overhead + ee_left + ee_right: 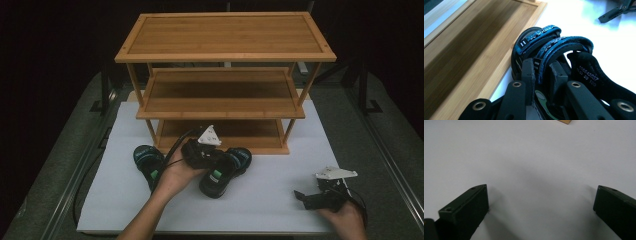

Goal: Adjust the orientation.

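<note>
The left gripper (pixel 216 159), at the centre of the high view, is clamped on a blue strap of the right-hand sandal (pixel 223 172); in the left gripper view its jaws pinch that strap (pixel 554 53). A second sandal (pixel 148 162) lies just left of the hand, so there are two sandals, both on the white mat (pixel 270 200) in front of the three-tier wooden shoe rack (pixel 225 55). At the lower right, the right gripper (pixel 306 197) rests with its jaws wide apart over bare mat.
</note>
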The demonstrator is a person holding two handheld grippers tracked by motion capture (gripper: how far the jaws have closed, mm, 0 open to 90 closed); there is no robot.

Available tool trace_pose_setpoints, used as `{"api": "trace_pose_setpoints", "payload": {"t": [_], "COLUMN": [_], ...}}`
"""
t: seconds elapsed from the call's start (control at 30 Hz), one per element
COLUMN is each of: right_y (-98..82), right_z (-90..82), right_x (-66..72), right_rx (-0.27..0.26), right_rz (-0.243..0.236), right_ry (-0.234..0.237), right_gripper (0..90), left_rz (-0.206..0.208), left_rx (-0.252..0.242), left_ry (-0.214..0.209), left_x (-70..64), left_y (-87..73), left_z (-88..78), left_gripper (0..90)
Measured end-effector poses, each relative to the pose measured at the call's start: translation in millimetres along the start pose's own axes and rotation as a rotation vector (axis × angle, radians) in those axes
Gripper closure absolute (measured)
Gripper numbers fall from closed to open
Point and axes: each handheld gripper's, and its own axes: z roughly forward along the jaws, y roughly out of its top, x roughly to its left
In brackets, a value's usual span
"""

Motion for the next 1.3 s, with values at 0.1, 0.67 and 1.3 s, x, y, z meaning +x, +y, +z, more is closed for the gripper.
{"api": "trace_pose_setpoints", "payload": {"t": [0.1,0.67,1.3], "right_y": [0.0,0.1,0.1], "right_z": [0.0,0.0,0.0], "right_x": [0.0,-0.1,-0.1], "right_rx": [0.001,0.002,0.002], "right_rz": [0.001,-0.002,0.0], "right_ry": [0.0,-0.002,-0.001], "right_gripper": [0.0,0.0,0.0], "left_rz": [-0.016,-0.086,-0.145], "left_rx": [0.0,0.054,0.11], "left_ry": [0.012,0.106,0.058], "left_x": [4.2,14.0,9.7], "left_y": [-6.9,-48.2,-74.4], "left_z": [-5.5,-22.5,-23.7], "left_gripper": [77.3,77.3,68.9]}}
